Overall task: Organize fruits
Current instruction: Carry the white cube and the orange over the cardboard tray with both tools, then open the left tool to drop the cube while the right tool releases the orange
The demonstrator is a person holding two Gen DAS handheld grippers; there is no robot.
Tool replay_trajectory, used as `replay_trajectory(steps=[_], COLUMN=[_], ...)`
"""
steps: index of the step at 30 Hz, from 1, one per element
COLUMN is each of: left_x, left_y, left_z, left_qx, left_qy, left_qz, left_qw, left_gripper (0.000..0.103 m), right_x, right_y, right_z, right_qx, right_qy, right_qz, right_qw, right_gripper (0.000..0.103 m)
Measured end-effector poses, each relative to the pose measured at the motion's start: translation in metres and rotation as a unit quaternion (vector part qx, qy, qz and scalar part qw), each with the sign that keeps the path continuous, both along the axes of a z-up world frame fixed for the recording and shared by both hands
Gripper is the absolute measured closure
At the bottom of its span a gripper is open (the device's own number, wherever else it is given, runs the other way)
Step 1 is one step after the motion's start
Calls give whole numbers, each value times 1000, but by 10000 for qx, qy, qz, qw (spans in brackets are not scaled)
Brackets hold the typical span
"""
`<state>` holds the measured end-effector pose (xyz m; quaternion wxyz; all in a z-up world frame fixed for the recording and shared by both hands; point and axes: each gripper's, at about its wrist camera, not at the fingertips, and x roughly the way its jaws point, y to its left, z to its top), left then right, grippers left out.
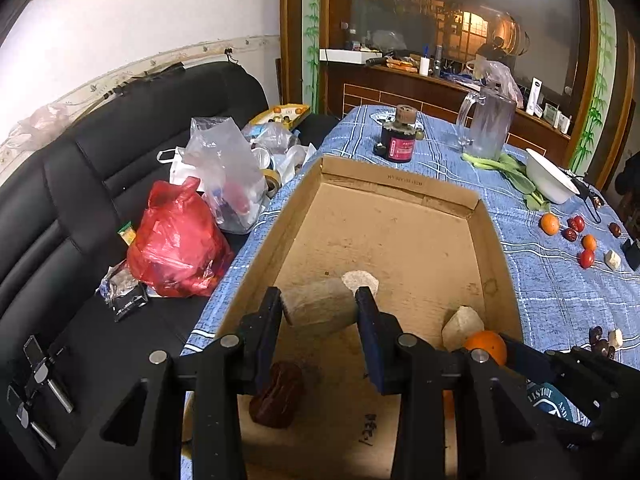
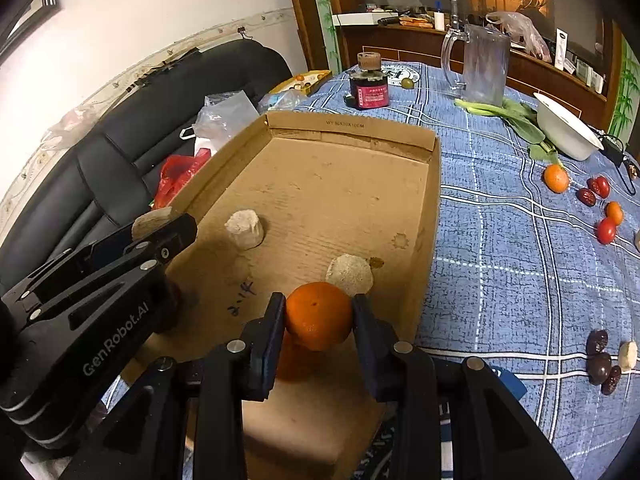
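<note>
Two tools are in my hands, and both are squeezing something over the cardboard box (image 2: pixel 434 200). My left tool (image 1: pixel 320 308) is clamped on a pale round chunk (image 1: pixel 320 306). My right tool (image 2: pixel 318 316) is clamped on an orange (image 2: pixel 318 314).

Inside the box I count two more pale chunks lying on the bottom, one far chunk (image 2: pixel 245 229) and one near chunk (image 2: pixel 350 274) just behind the orange. One dark red date (image 1: pixel 277 394) sits there too, under my left tool.

Out on the counter (image 2: pixel 500 240) to the right I count two small oranges, about four red fruits near them, and a little pile of dark dates with one pale bit beside it.

The counter has a blue checked cloth. A clear jug (image 2: pixel 480 64), a dark jar (image 2: pixel 369 88), green leaves (image 2: pixel 516 120) and a white bowl (image 2: pixel 564 128) stand farther back. A black sofa (image 1: pixel 80 200) on the left holds a red bag (image 1: pixel 176 244) and clear bags.

My tools cover the near end of the box. The dates in the pile are hard to count. I cannot tell what the pale chunks are.
</note>
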<state>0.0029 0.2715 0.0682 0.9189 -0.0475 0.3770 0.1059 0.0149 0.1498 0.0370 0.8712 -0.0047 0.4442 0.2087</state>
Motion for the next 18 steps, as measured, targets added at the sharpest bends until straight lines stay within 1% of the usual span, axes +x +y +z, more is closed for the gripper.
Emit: replay_trajectory(steps=[5, 8, 16, 18], left_x=[7, 9, 8, 7], left_y=[0, 3, 12, 14], left_z=[-5, -6, -5, -4], left_qx=[-3, -76, -168, -200], left_qy=[66, 96, 76, 50], left_qz=[-23, -10, 169, 209], left_qw=[10000, 9999, 9997, 9996], left_gripper=[66, 66, 66, 63], right_x=[7, 9, 10, 10], right_y=[3, 5, 9, 8], right_z=[-4, -3, -2, -2], right_qx=[-42, -39, -109, -105], right_qy=[5, -15, -86, -70], right_qz=[-19, -1, 71, 68], right_qw=[10000, 10000, 9999, 9999], right_gripper=[66, 66, 66, 66])
